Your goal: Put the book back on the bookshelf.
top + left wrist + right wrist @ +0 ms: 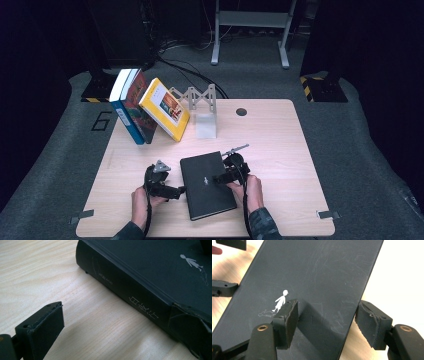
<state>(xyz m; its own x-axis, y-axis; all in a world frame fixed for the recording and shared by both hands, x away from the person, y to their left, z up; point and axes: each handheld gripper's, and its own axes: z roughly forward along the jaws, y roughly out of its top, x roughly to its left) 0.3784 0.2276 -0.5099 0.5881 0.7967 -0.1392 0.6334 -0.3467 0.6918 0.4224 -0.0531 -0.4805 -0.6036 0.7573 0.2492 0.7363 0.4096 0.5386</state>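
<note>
Weight and a slick cover should mark the black book (207, 184), lying flat near the table's (290, 150) front edge, in front of the leaning books (150, 107); it looks stiff, best taken across spine or fore-edge. At its spine, the left gripper (172, 191) rests low, jaws spread, pinching nothing. At its right edge, the right gripper (327, 322) straddles the edge, spread, one pad over the cover.
</note>
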